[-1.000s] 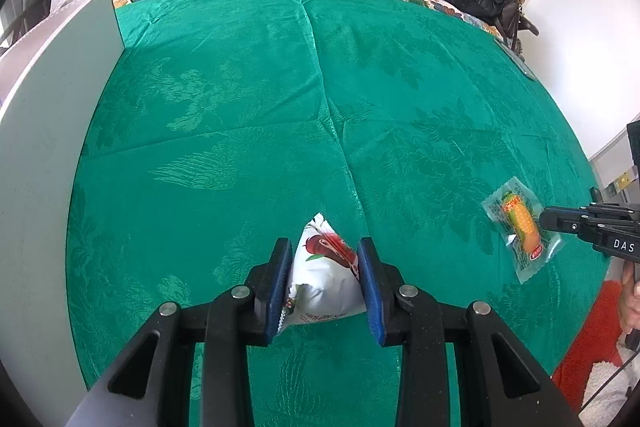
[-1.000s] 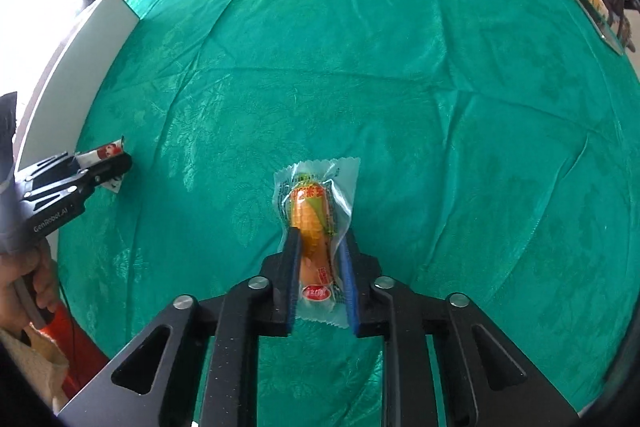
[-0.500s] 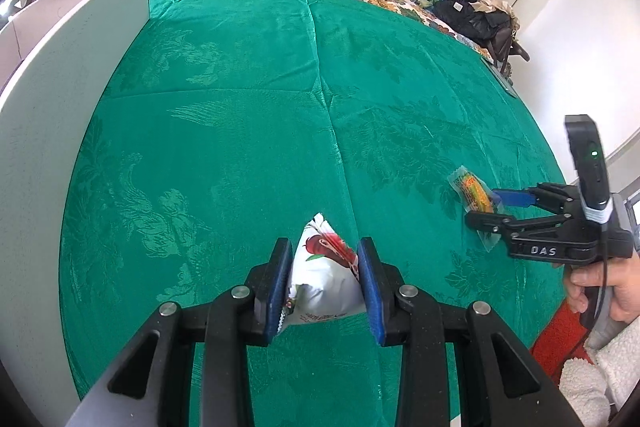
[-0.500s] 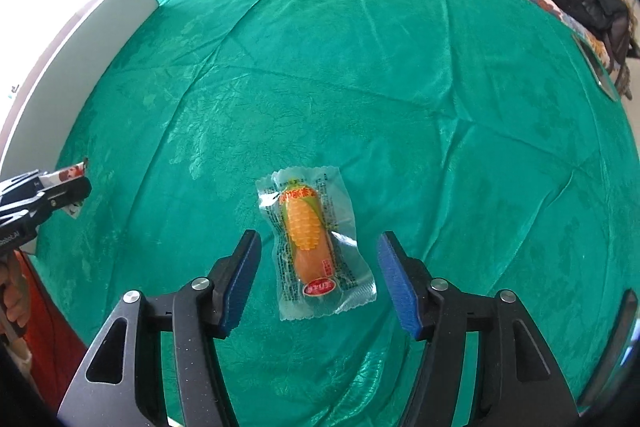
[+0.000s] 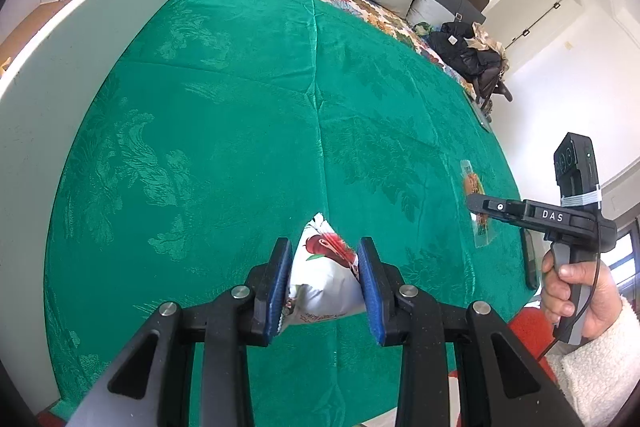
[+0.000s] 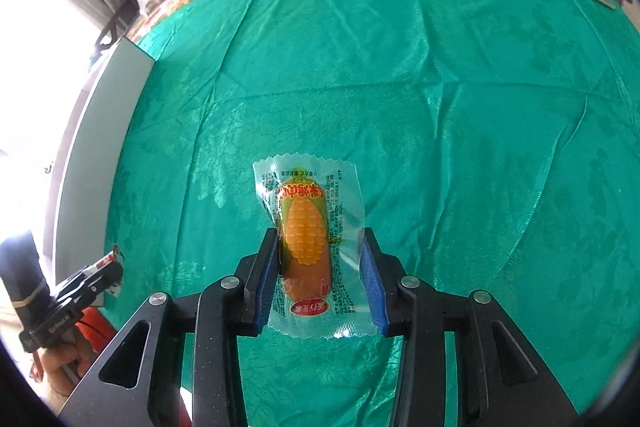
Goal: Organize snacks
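Left tongs grip pouch; right tongs seemingly straddle corn packet.

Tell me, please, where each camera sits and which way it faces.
Left wrist: on the left tongs, facing down along them over the green cloth; they clamp a white snack bag; the person's right hand shows at the right edge.
Right wrist: on the right tongs, facing down at the corn packet lying between them; they have just been closing.
Shared: the cloth, the white box, and each other's tongs.
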Motion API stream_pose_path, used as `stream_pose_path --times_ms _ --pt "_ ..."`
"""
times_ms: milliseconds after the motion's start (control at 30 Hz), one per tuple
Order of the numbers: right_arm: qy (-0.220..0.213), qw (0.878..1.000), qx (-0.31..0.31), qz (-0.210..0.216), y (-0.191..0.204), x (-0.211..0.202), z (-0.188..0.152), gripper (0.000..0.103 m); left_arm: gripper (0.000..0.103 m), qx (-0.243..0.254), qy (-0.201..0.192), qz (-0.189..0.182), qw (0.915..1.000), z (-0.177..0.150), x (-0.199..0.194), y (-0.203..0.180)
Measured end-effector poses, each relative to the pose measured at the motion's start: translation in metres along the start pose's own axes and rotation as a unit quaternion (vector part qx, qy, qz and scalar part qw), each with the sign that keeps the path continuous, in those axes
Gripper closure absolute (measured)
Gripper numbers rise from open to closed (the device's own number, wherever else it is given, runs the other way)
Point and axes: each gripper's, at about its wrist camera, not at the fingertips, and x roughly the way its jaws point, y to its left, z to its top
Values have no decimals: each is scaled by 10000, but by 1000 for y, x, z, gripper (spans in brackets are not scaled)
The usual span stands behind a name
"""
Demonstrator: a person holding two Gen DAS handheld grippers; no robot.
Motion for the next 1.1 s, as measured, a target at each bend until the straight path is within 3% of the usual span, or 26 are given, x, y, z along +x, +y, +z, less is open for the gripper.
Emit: stream_pose_path --times_ms 100,233,367,467,500,533,567,600,633,667,733,833,933,1033,1100 --pt "-132 9979 -456 438 51 -12 12 63 70 -56 -385 -193 9991 20 -46 0" --pt "-381 9837 -1233 1251 164 -34 42 61 70 -66 -978 223 9949 50 -123 24" --pt "-428 9640 -1773 1937 263 -45 47 60 70 -321 -1330 1190 9834 67 -184 80" --pt "-514 9528 -2237 1986 321 -37 44 59 69 -524 -1470 2052 9662 70 -210 124" --pt "-587 9485 -2378 2010 337 -34 42 56 66 -561 -1511 2332 9590 68 -216 134" --pt "-649 9456 -2465 2020 351 -27 40 53 56 -574 -1536 2534 9534 66 -220 142" --pt "-684 9436 -2556 1991 361 -24 36 36 43 -578 -1553 2680 9491 60 -224 151" --pt "-718 9431 -2622 1913 369 -17 35 29 35 -586 -1577 2817 9446 56 -227 156" --pt "-757 9442 -2647 1810 376 -13 34 29 21 -586 -1622 2935 9403 50 -229 159" --pt "-764 9452 -2648 1752 377 -12 32 29 18 -555 -1683 2989 9377 44 -230 160" --pt "-793 9462 -2635 1704 376 -15 25 29 18 -450 -1751 3060 9347 34 -232 158" --pt "-1074 9452 -2725 1440 370 -27 18 28 15 -333 -1869 3336 9234 21 -236 146" --pt "-1250 9381 -3028 1120 367 -39 8 16 4 -241 -2093 3661 9064 17 -240 126" --pt "-1485 9275 -3370 647 369 -49 -3 16 0 -312 -2362 3953 8871 13 -251 106" --pt "-1585 9216 -3492 599 368 -55 -8 16 0 -350 -2580 4028 8775 10 -259 96"
